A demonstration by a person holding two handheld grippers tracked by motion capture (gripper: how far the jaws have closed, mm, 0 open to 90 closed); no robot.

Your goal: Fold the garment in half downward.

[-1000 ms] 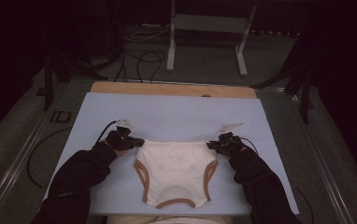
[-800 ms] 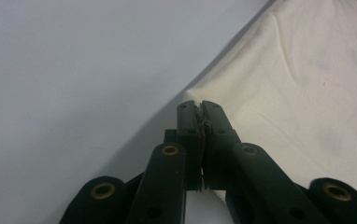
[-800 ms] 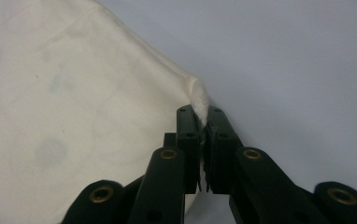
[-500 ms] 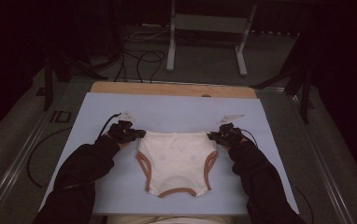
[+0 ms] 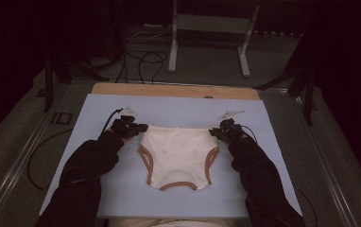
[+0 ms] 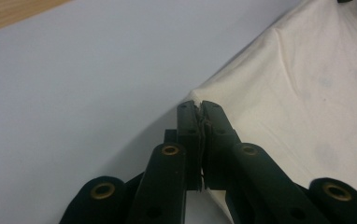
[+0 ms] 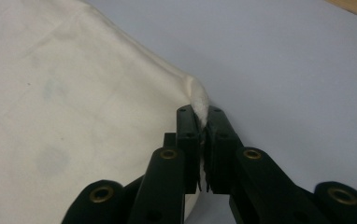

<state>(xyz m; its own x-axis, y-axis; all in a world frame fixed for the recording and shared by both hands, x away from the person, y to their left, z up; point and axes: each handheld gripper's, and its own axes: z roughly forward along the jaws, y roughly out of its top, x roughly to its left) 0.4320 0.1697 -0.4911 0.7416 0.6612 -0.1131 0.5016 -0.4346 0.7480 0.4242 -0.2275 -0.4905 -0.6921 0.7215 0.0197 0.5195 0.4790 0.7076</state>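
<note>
on the pale blue mat (image 5: 178,111), cream underwear (image 5: 177,153) trails toward 6 o'clock; left gripper (image 5: 135,127) and right gripper (image 5: 215,133) pinch its waistband corners at 9 and 3.

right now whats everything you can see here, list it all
underpants: one, cream with brown trim, flat on the middle of the mat, waistband corners pinched on both sides
mat: one, pale blue, covering most of the table
table: one, bare wood strip showing at the far edge
metal stand: one, grey, on the floor beyond the table
cables: several, black, on the floor past the far left corner
left gripper: one, black, shut on the garment's left waistband corner
right gripper: one, black, shut on the right waistband corner
sleeves: two, dark, coming in from the bottom
</note>
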